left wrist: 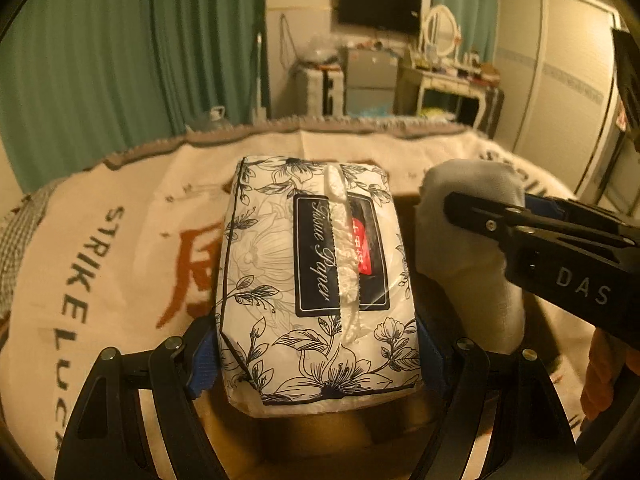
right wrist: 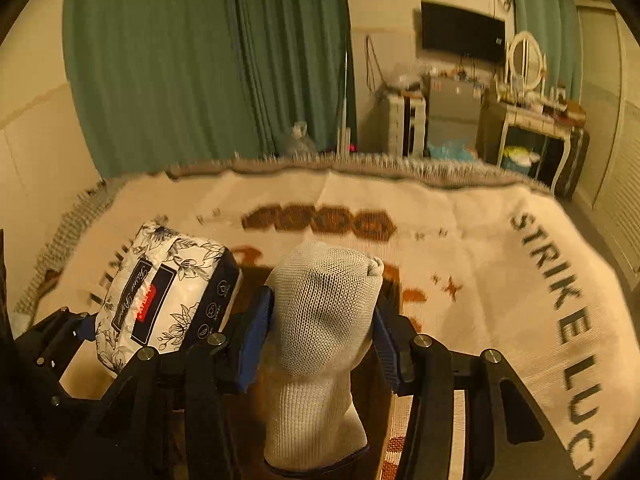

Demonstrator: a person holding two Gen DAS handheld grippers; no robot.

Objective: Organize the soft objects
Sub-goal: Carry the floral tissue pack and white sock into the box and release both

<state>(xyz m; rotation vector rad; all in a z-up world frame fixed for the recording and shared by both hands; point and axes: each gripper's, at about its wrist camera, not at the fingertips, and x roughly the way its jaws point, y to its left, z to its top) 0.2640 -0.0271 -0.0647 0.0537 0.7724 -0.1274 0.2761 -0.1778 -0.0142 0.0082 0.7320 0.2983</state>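
White plastic printed with black flowers wraps the tissue pack [left wrist: 316, 280], which sits clamped between the jaws of the left gripper [left wrist: 318, 356], its blue pads pressed to both sides. Just beside it, the right gripper [right wrist: 324, 336] has its jaws closed on a grey knitted sock [right wrist: 324, 320], bunched and upright. Both are held above a brown cardboard box [left wrist: 404, 204] that rests on the bed's cream blanket [right wrist: 480, 240] with dark lettering. Green curtains [right wrist: 200, 60] hang behind.

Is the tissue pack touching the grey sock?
Apart. The right wrist view shows a dark gap and a blue pad between the tissue pack and the grey sock.
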